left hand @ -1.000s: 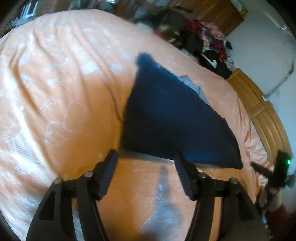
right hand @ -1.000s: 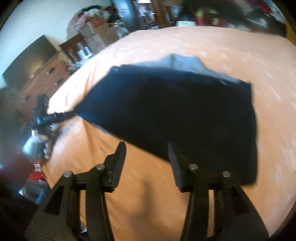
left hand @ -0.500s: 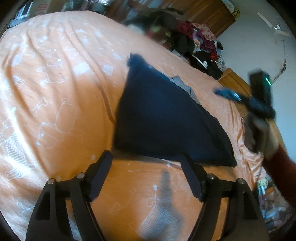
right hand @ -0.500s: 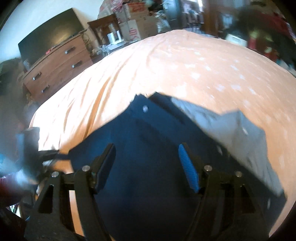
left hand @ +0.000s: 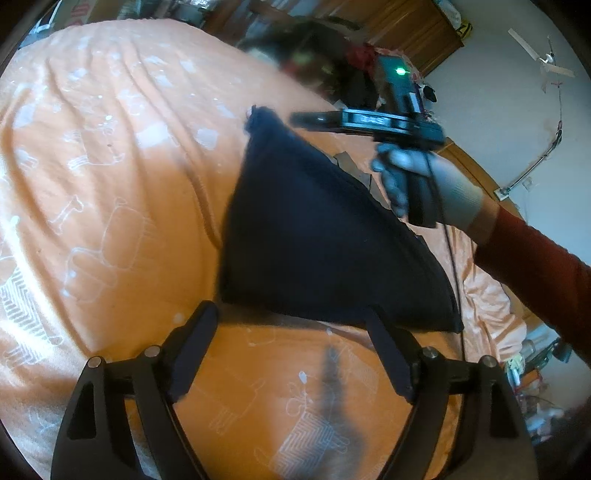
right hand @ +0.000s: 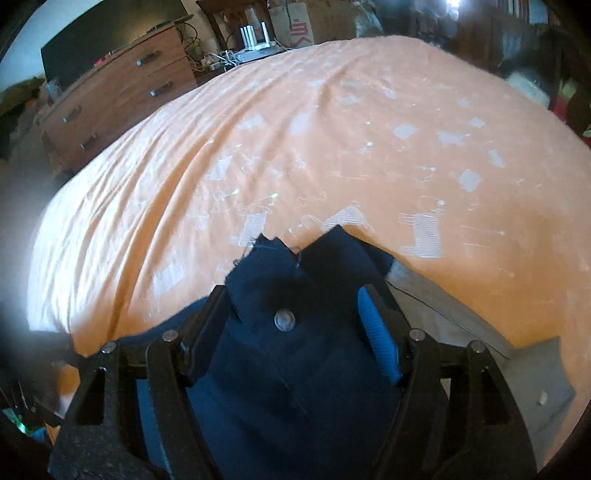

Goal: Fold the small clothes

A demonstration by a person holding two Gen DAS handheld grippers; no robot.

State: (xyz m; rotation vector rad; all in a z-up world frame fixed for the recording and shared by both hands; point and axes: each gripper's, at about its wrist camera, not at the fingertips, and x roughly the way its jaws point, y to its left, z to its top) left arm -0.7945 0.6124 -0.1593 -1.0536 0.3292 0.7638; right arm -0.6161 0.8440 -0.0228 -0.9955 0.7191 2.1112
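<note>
Bedspread (left hand: 122, 192): orange, with white bear and bone outlines
Garment (left hand: 317, 243): dark navy, silver button (right hand: 284, 320)
Lining (right hand: 480, 332): grey, beside the garment
Right gripper (right hand: 295, 332): black, blue pad (right hand: 378, 338)
Sleeve (left hand: 539, 273): dark red

My bed's got this orange sheet (right hand: 332, 147) with white cartoon prints. There's a wooden dresser (right hand: 122, 96) off to the side, cardboard boxes (right hand: 295, 26) behind it, and a clothes pile (left hand: 354, 74) past the far edge.
</note>
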